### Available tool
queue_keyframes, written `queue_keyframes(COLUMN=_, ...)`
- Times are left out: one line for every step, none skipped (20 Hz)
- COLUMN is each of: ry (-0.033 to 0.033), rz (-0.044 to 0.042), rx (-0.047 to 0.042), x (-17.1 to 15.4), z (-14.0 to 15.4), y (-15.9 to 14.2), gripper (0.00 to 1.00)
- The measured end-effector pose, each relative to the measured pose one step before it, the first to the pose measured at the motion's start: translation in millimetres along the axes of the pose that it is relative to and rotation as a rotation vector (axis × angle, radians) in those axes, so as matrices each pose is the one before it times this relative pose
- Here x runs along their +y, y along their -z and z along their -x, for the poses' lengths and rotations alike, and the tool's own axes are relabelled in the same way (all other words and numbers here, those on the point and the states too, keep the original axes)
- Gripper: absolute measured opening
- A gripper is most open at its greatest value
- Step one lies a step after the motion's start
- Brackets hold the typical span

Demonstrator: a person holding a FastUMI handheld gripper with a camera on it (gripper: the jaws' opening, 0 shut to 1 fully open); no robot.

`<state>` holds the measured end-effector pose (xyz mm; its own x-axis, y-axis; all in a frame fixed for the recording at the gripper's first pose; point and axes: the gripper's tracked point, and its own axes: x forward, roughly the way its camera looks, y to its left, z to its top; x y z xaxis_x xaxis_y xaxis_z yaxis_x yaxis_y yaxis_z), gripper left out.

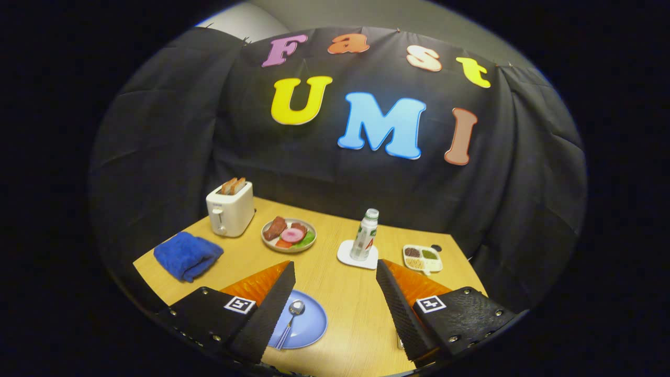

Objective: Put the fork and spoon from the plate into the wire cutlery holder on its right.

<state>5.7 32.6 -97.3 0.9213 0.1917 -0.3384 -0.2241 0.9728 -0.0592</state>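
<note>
- The tongs (335, 303) hang released above the counter (345, 293), grasping nothing.
- The spoon (291, 319) lies on the blue plate (309, 327), just beside the left finger.
- Fork and wire holder: cannot tell where.
- Judged: the spoon, at least, is left to move.

You see a light wooden table (340, 293) before black cloth walls (172, 146); above the cloth a pale grey room wall (377, 13) shows.
</note>
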Motion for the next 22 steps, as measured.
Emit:
queue_keyframes(ry=-0.01454, rz=-0.01149, rx=0.02583, x=3.7, z=-0.47, y=5.16, gripper=0.96)
queue_keyframes(ry=-0.00975, rz=-0.00353, rx=0.02004, x=4.4, z=-1.42, y=6.19, gripper=0.96)
queue_keyframes(ry=-0.00472, rz=0.00534, rx=0.01863, x=2.35, z=-2.41, y=4.43, gripper=0.96)
queue_keyframes(ry=-0.00543, rz=0.01054, rx=0.02384, x=4.33, z=-4.9, y=8.25, gripper=0.96)
queue_keyframes(ry=-0.00863, rz=0.01139, rx=0.0323, x=3.77, z=-4.28, y=8.09, gripper=0.96)
queue_keyframes(ry=-0.01182, rz=0.01039, rx=0.03329, x=4.6, z=-3.16, y=8.36, gripper=0.96)
queue_keyframes(ry=-0.01133, rz=0.01031, rx=0.03782, x=4.83, z=-4.67, y=8.64, gripper=0.96)
queue_keyframes(ry=-0.01378, rz=0.00537, rx=0.04131, x=5.13, z=-5.93, y=11.75, gripper=0.96)
queue_keyframes(ry=-0.01245, rz=-0.00032, rx=0.0458, x=3.82, z=-5.52, y=10.45, gripper=0.96)
queue_keyframes(ry=-0.01546, rz=-0.00967, rx=0.04408, x=5.35, z=-6.01, y=11.04, gripper=0.96)
queue_keyframes(ry=-0.01727, rz=-0.01567, rx=0.03679, x=3.05, z=-3.81, y=7.47, gripper=0.96)
queue_keyframes(ry=-0.00716, rz=-0.01077, rx=0.03191, x=2.83, z=-4.64, y=8.36, gripper=0.96)
queue_keyframes(ry=-0.0052, rz=-0.00834, rx=0.02735, x=0.17, z=-4.34, y=5.13, gripper=0.96)
queue_keyframes(ry=0.00183, rz=-0.00509, rx=0.02043, x=0.73, z=-4.06, y=6.54, gripper=0.96)
queue_keyframes(ry=-0.00142, rz=-0.00455, rx=0.01983, x=-0.51, z=-5.08, y=3.99, gripper=0.96)
queue_keyframes(ry=-0.00071, rz=-0.00495, rx=0.02013, x=0.86, z=-6.19, y=4.61, gripper=0.96)
queue_keyframes(ry=-0.00093, rz=-0.00341, rx=0.01959, x=-0.03, z=-3.65, y=3.67, gripper=0.96)
queue_keyframes(ry=0.00613, rz=0.0022, rx=0.02481, x=-0.24, z=-3.79, y=4.96, gripper=0.96)
queue_keyframes(ry=0.00066, rz=0.00569, rx=0.02247, x=-0.57, z=-2.41, y=4.59, gripper=0.96)
queue_keyframes(ry=-0.00186, rz=0.00358, rx=0.01549, x=2.19, z=-5.41, y=3.29, gripper=0.96)
queue_keyframes(ry=-0.00486, rz=0.00244, rx=0.01718, x=1.21, z=-4.19, y=3.51, gripper=0.96)
queue_keyframes(ry=0.00025, rz=0.0035, rx=0.01736, x=0.53, z=-3.9, y=3.74, gripper=0.96)
